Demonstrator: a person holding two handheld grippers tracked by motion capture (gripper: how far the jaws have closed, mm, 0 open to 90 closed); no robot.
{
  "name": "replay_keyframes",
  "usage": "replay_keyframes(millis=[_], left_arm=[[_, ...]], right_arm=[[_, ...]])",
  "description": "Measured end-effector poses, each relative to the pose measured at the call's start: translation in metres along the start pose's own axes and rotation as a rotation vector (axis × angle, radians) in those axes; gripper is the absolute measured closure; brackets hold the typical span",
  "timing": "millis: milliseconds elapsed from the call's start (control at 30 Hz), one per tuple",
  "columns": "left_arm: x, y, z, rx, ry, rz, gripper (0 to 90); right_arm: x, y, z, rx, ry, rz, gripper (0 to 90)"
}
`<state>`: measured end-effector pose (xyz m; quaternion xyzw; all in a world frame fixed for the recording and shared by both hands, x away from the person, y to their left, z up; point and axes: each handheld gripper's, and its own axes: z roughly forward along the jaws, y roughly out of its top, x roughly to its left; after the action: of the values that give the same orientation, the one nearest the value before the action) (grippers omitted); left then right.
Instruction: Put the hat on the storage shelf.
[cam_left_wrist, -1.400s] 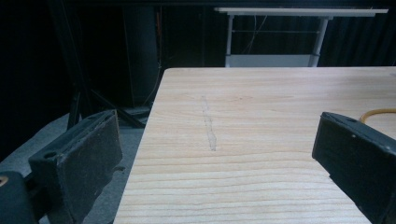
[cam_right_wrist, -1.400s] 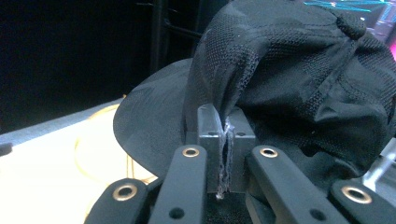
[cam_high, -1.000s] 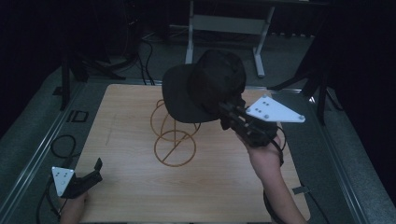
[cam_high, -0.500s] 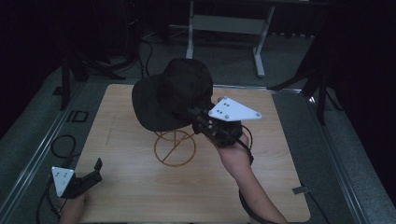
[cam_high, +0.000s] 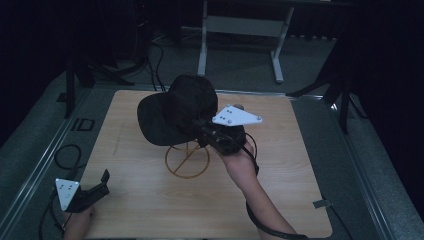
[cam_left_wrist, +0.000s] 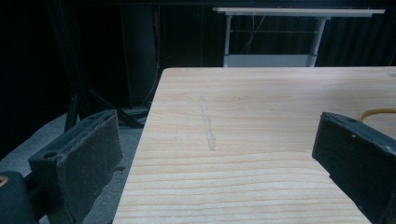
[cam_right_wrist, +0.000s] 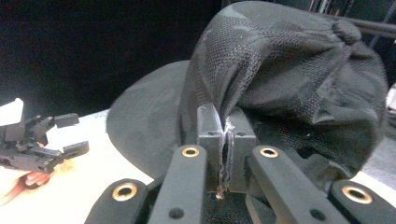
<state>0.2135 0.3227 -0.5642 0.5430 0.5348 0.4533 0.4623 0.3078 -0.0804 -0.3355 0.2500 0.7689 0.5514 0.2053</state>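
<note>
A black cap (cam_high: 175, 114) hangs in the air over a gold wire stand (cam_high: 187, 159) at the middle of the wooden table (cam_high: 280, 165). My right gripper (cam_high: 202, 131) is shut on the cap's mesh back; in the right gripper view the fabric (cam_right_wrist: 280, 79) is pinched between the closed jaws, at my right gripper (cam_right_wrist: 225, 135). The stand's upper part is hidden behind the cap. My left gripper (cam_high: 102, 182) rests open at the table's near left corner, with bare wood between its pads (cam_left_wrist: 84, 158) in the left gripper view.
A white-legged table frame (cam_high: 240, 30) stands beyond the far edge. Cables (cam_high: 65, 155) lie on the grey floor to the left. A pale scuff (cam_left_wrist: 208, 123) marks the wood ahead of the left gripper. A curve of the gold stand (cam_left_wrist: 378, 113) shows at the right.
My right gripper has carried the cap leftward and lower, from the table's right side to above the wire stand. The left gripper has stayed put.
</note>
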Motion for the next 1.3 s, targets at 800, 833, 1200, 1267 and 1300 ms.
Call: replay_keyframes(millis=[800,833,1200,1267,1300], left_arm=[[-0.001,0.0,-0.001,0.0,-0.007,0.004,2.0],[0.0,0.0,-0.001,0.0,-0.006,0.005,2.0],[0.0,0.0,-0.001,0.0,-0.006,0.001,2.0],[0.0,0.0,-0.001,-0.001,-0.006,0.001,2.0],[0.0,0.0,-0.001,0.0,-0.006,0.002,2.0]], right_arm=[[-0.019,-0.026,0.007,0.045,-0.048,0.064,69.2],[-0.019,-0.026,0.007,0.046,-0.048,0.063,69.5],[-0.021,-0.027,0.003,0.033,-0.051,0.054,46.1],[-0.021,-0.027,0.0,0.033,-0.066,0.033,41.9],[-0.022,-0.027,-0.001,0.03,-0.07,0.03,38.9]])
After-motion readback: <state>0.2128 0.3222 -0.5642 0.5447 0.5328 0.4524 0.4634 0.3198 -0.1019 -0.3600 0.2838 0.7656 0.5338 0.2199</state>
